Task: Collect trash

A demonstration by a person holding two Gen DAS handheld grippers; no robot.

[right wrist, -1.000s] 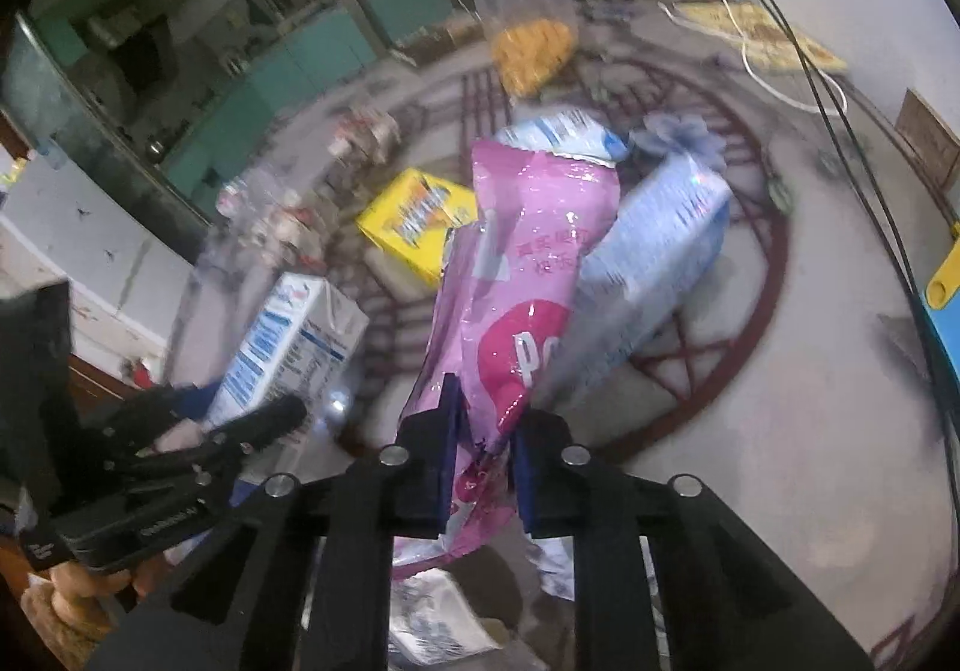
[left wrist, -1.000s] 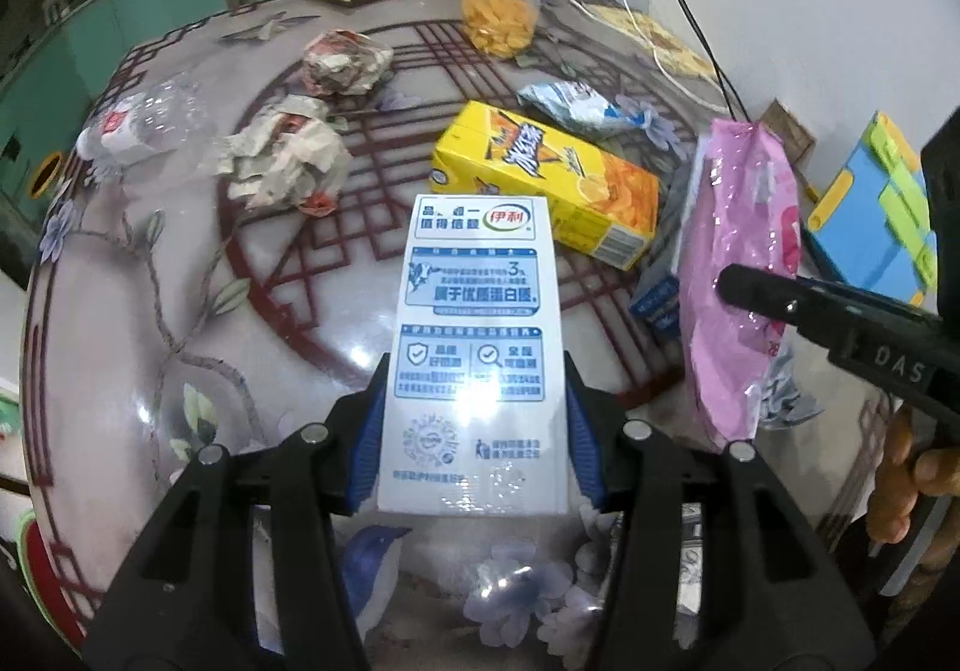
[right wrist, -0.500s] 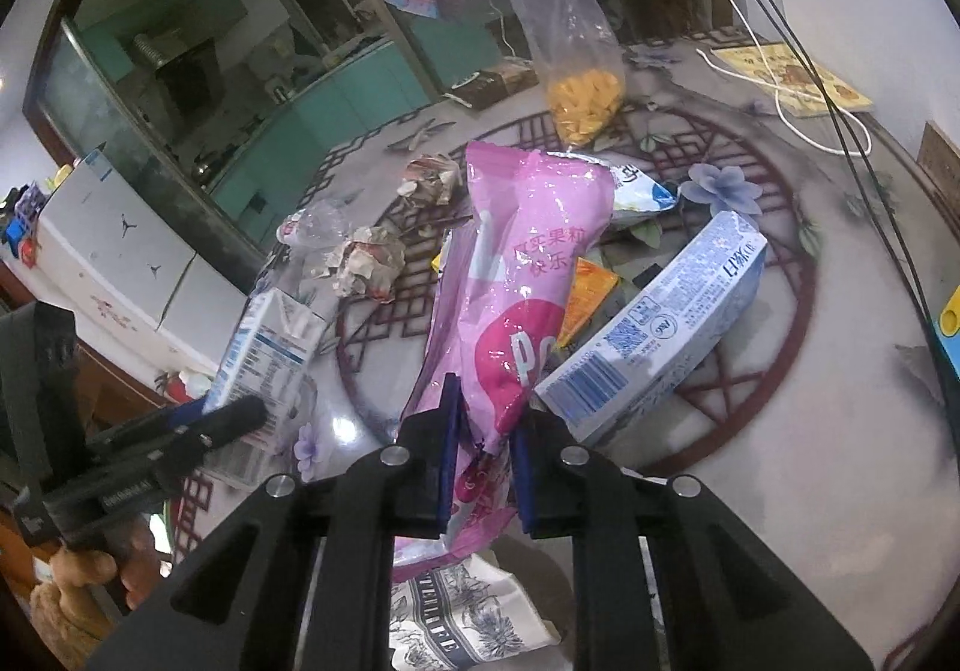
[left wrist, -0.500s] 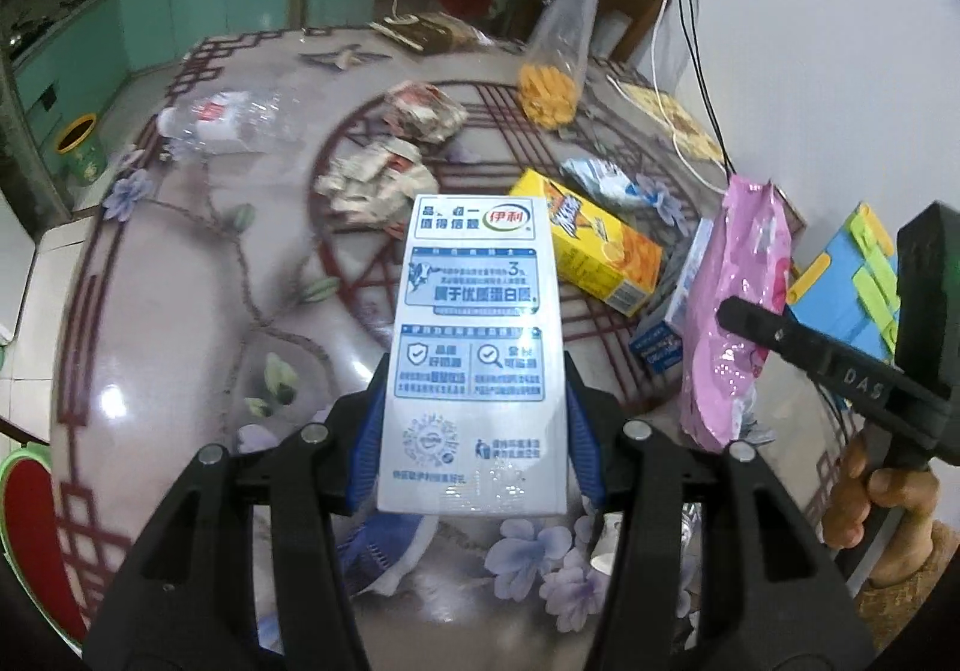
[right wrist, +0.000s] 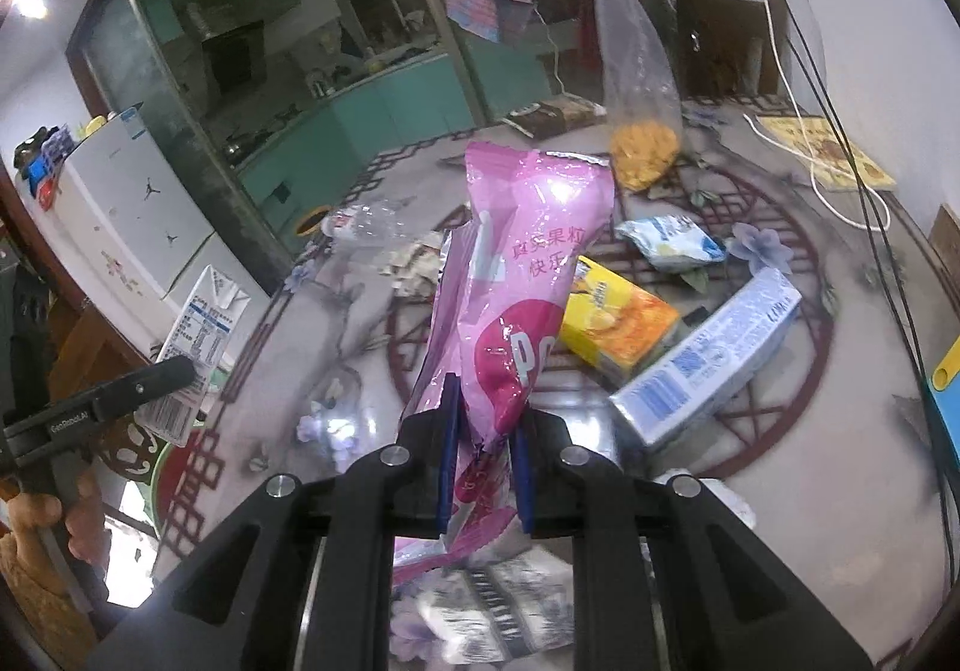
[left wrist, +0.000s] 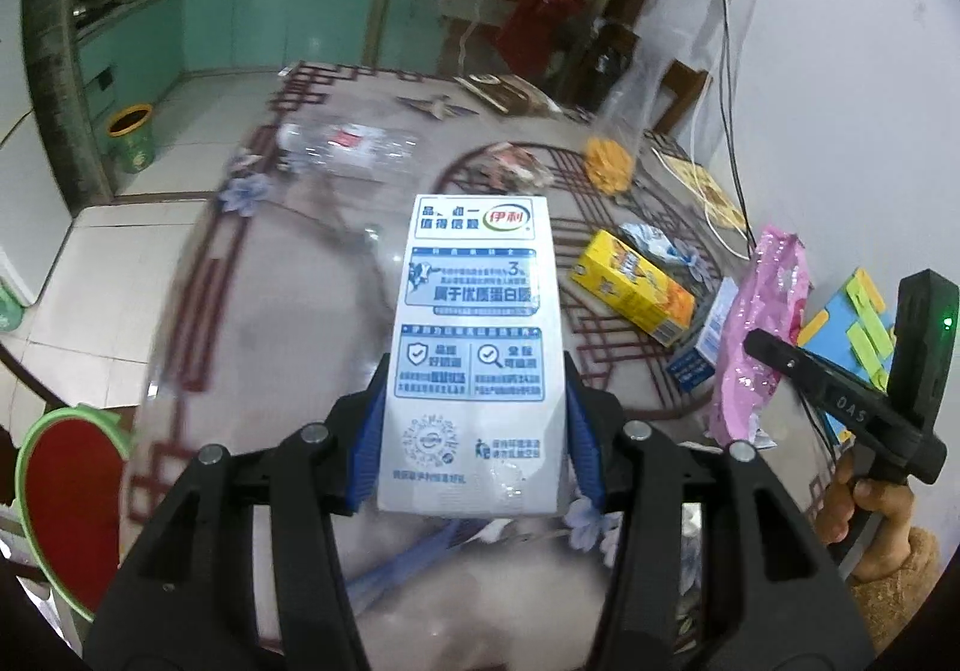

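Note:
My left gripper (left wrist: 474, 431) is shut on a white and blue milk carton (left wrist: 477, 347) and holds it upright above the round table (left wrist: 270, 347). The carton also shows in the right wrist view (right wrist: 201, 335) at the left. My right gripper (right wrist: 485, 425) is shut on a pink snack wrapper (right wrist: 522, 281), lifted off the table; it shows in the left wrist view (left wrist: 759, 329) at the right. On the table lie a yellow box (right wrist: 618, 329), a blue and white box (right wrist: 714, 359), a small blue wrapper (right wrist: 669, 245), crumpled paper (right wrist: 414, 263) and a clear bottle (left wrist: 348, 146).
A clear bag with orange snacks (right wrist: 642, 131) stands at the table's far side. A red basin with a green rim (left wrist: 66, 497) sits below the table's left edge. A green bin (left wrist: 132, 137) stands on the floor. White cables (right wrist: 822, 173) lie at the far right.
Both grippers have risen and pulled back from the table with the carton and the pink wrapper held. More of the room shows beyond the table.

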